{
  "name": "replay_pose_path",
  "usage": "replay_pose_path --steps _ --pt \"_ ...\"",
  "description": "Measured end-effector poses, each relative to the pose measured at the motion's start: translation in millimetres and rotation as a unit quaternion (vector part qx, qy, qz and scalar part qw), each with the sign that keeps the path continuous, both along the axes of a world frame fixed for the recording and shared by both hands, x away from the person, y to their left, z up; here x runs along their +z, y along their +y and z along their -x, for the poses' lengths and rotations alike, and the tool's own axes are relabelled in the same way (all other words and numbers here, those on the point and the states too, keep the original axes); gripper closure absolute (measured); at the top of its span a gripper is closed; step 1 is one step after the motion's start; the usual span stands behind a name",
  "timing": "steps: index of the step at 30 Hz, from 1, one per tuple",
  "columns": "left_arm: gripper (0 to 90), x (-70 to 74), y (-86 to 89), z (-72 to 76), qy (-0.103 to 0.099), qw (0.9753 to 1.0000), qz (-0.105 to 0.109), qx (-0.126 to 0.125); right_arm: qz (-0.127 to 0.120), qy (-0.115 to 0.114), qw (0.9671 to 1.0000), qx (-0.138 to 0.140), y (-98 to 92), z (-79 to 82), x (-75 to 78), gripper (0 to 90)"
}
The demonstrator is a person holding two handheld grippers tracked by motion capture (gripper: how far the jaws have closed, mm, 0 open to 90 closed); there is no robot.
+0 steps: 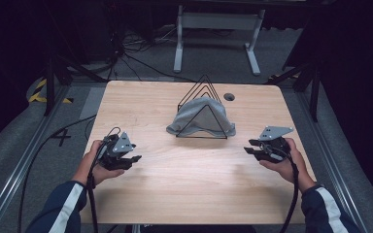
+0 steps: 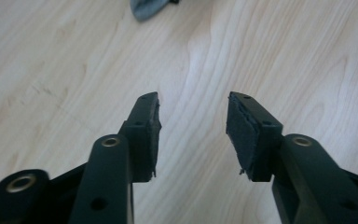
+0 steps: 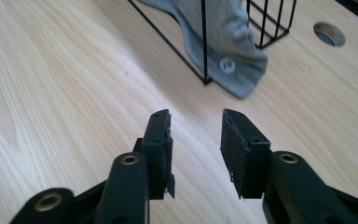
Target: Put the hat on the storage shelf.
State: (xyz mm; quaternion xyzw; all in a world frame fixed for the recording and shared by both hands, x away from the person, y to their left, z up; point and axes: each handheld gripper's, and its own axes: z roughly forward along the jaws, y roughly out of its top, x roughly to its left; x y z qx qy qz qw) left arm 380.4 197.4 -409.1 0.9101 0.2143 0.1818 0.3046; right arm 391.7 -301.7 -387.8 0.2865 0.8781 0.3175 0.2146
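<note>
left gripper (image 1: 135,158) sits at the left side of the wooden table (image 1: 194,194), held in the person's left hand (image 1: 93,166), jaws spread apart with bare wood between them, nothing gripped; same in the left gripper view (image 2: 193,119), both pads clear. ahead of it and off to its right lies the grey cloth (image 1: 201,116), draped through a black wire rack (image 1: 203,104) made of nested triangle frames, standing upright mid-table; only a corner of the cloth (image 2: 144,8) peeks in at the top of the left gripper view. open tabletop between this gripper and the rack, nothing in the way. cloth is soft grey, humped under the wire triangles, edges spilling onto the wood on both sides of the rack. in the right gripper view the cloth (image 3: 223,32) hangs behind a wire upright (image 3: 204,42), so the rack wire (image 3: 270,23) partly bars it; a small round grey tag (image 3: 227,65) on it carries a pale mark, too blurred to read. a round hole (image 1: 229,96) in the table lies just beyond the rack, to its right (image 3: 330,33). right gripper (image 1: 248,149), in the right hand (image 1: 284,165), is well apart from the rack, ahead and to its left; jaws parted (image 3: 196,123), holding nothing.
</note>
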Motion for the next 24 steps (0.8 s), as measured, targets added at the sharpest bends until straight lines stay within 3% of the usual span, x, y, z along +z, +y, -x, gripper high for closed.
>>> replay_pose_path --steps 4,7,10,14,17,20,22,24 --pt "46.2 -10.5 9.7 9.1 0.008 0.9997 -0.004 0.023 -0.004 0.000 1.0000 0.000 -17.2 13.3 -10.6 58.8" --pt "39.9 -17.9 20.9 15.4 0.022 0.9993 0.005 0.030 -0.025 0.004 0.9997 0.004 -34.1 24.4 -19.8 56.9" --pt "35.3 -26.2 31.7 22.4 0.032 0.9986 0.009 0.041 -0.027 -0.002 0.9996 0.000 -49.6 36.5 -29.0 55.0" --pt "30.7 -40.8 45.9 35.1 0.055 0.9965 0.048 0.040 -0.049 0.013 0.9985 -0.020 -68.5 52.9 -46.1 51.1" --pt "27.5 -54.0 55.3 42.2 0.068 0.9947 0.064 0.042 -0.075 0.033 0.9959 -0.041 -79.1 61.8 -61.4 46.9" --pt "26.4 -61.2 60.7 45.0 0.078 0.9930 0.076 0.046 -0.082 0.035 0.9940 -0.063 -81.7 65.7 -68.4 43.1" --pt "23.7 -69.3 63.8 48.3 0.070 0.9920 0.086 0.061 -0.084 0.040 0.9935 -0.067 -82.0 67.5 -74.2 41.4" --pt "21.4 -74.1 66.9 53.1 0.057 0.9905 0.108 0.064 -0.088 0.030 0.9930 -0.073 -81.5 68.6 -78.0 38.7"
